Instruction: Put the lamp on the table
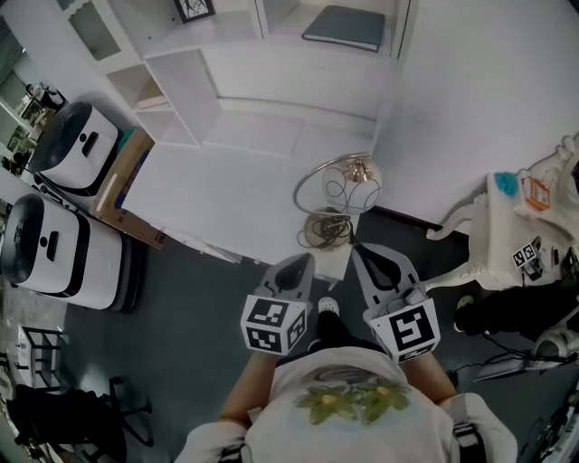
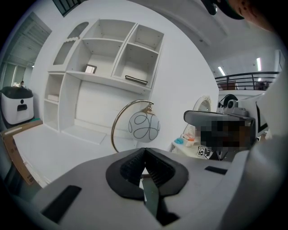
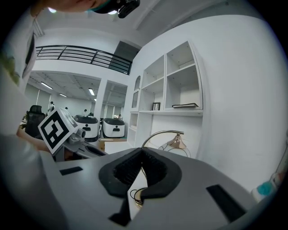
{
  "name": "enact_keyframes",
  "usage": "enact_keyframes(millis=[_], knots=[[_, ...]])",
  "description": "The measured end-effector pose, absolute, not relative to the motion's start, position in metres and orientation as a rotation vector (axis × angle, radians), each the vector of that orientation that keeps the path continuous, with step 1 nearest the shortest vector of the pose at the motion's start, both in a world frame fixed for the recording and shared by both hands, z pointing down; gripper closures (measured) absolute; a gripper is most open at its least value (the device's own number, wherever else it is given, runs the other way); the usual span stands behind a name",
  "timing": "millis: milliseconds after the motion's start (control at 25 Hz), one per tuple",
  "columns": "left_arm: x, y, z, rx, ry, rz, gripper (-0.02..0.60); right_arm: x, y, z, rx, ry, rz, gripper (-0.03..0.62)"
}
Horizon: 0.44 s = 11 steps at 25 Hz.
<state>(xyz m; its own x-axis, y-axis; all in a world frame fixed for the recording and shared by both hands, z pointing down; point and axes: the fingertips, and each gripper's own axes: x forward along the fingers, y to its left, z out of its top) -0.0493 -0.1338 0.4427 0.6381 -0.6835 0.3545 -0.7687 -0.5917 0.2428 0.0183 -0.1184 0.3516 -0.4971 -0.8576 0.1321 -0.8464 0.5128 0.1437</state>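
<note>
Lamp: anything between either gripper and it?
Nothing visible. The left gripper and right gripper, both shut and empty, point at the lamp from just short of it. Both gripper views show it straight past the jaws with open space between. Its own cord lies coiled at its base.

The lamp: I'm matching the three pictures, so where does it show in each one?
Head view: the lamp is just right of centre, on the white surface.
Left gripper view: lamp at centre, straight above the jaws.
Right gripper view: lamp slightly right of centre, just above the jaws.
Shared landmark: the dark book, lying flat higher up behind it.
</note>
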Motion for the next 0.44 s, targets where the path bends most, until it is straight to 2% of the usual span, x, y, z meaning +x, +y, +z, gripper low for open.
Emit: enact_keyframes(millis=[440], knots=[[-0.050,-0.113,0.445,2.484,-1.151,0.346,0.552,0.019,-0.099,0.353,1.468,-2.520,-0.088,0.563]])
